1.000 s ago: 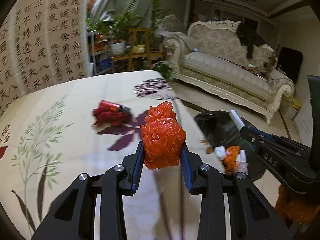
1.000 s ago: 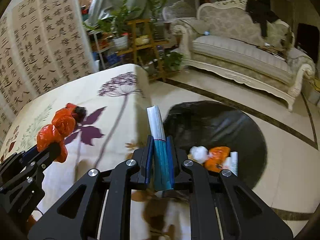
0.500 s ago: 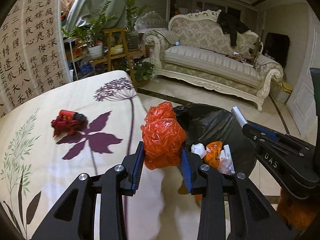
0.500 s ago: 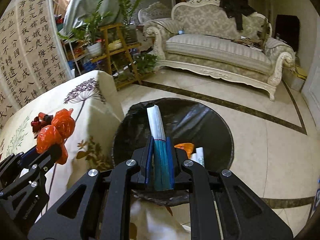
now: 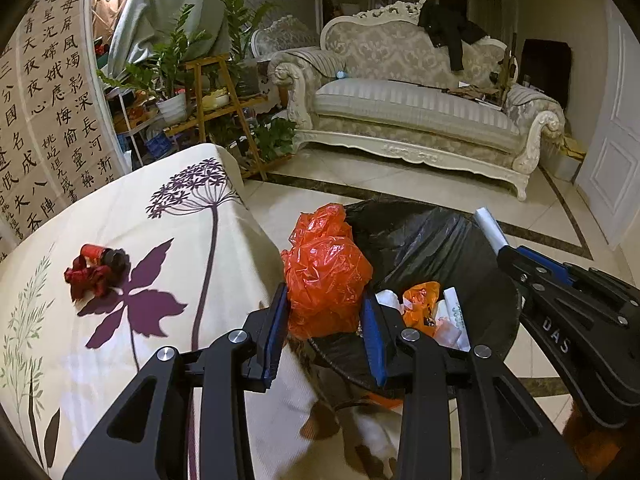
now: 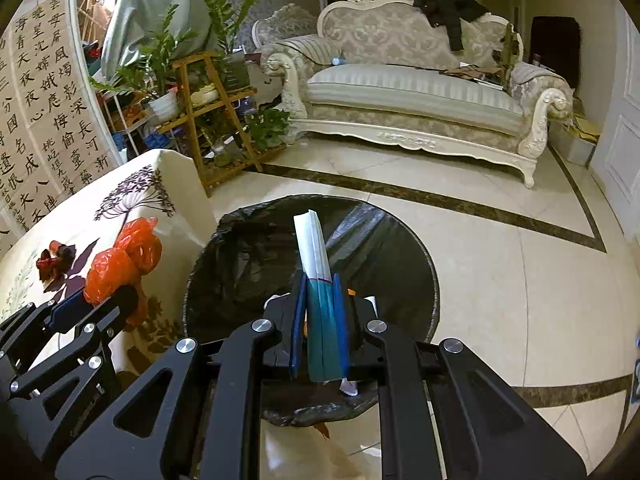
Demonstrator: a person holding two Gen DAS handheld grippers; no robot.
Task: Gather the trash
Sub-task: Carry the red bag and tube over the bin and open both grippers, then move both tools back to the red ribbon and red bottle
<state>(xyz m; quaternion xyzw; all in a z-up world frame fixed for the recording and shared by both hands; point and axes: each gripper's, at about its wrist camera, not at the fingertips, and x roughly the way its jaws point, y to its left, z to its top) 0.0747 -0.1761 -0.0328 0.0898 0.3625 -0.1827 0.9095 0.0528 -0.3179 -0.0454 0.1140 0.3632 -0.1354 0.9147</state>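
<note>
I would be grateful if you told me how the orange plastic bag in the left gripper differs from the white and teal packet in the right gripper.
The orange plastic bag is crumpled, glossy and bulging; the white and teal packet is flat, slim and straight-edged. The bag spreads the left gripper wide; the packet leaves the right gripper narrowly shut. The packet hangs over the black bin bag; the orange bag sits near its rim. Both are clamped, unreleased.

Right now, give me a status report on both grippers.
Left gripper shut on crumpled orange plastic bag. Right gripper shut on white-and-teal flat packet, over black-lined bin. Red wrapper left on table. Nothing blocking.
</note>
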